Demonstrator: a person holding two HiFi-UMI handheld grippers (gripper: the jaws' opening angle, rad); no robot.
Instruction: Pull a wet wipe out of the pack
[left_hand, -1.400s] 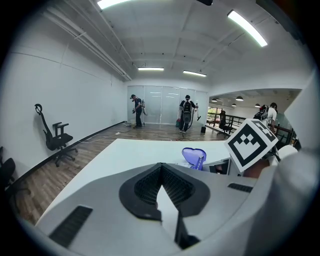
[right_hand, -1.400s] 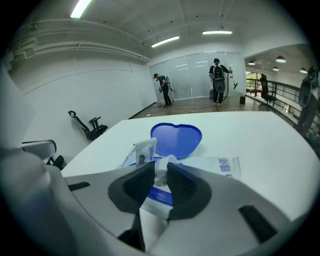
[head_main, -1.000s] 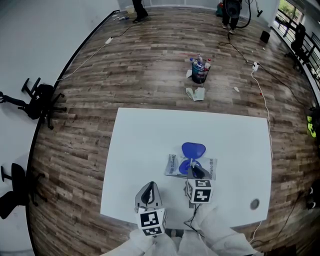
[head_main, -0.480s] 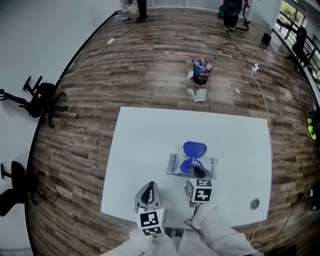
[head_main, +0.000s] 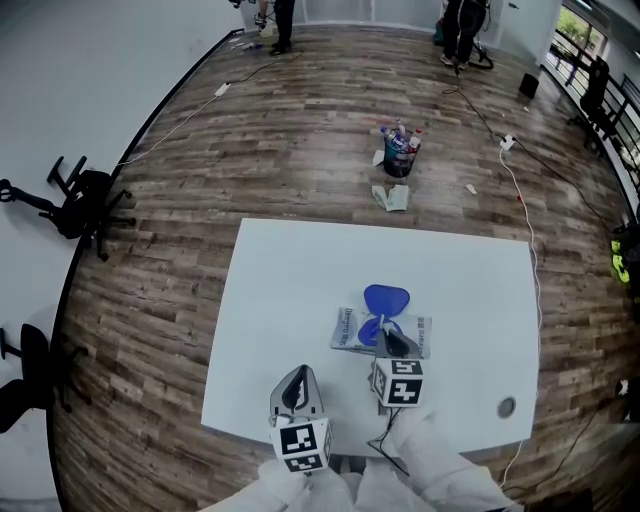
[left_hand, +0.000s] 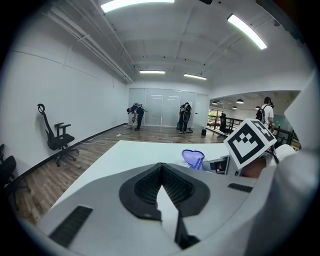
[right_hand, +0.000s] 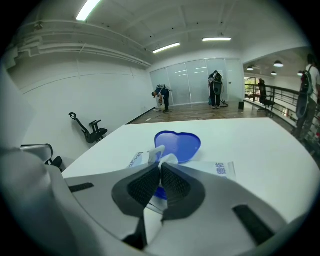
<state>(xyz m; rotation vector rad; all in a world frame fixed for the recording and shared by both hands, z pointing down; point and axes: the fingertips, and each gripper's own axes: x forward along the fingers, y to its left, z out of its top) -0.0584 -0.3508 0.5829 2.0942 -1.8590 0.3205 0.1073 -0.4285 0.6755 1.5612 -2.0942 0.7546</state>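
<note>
Right gripper pinches the wet wipe poking from the pack, raised blue lid just behind at centre frame; left gripper, lower left, clenched empty.

Head camera: high above the table's 6 o'clock edge, facing steeply down, far enough to frame the whole top.

Left gripper camera: low behind its jaws, near level, facing across the table. The other gripper's marker cube is at 3 o'clock.

Right gripper camera: tilted down, close on the pack at 12 o'clock.

Shared by all three views: blue lid, white tabletop.
</note>
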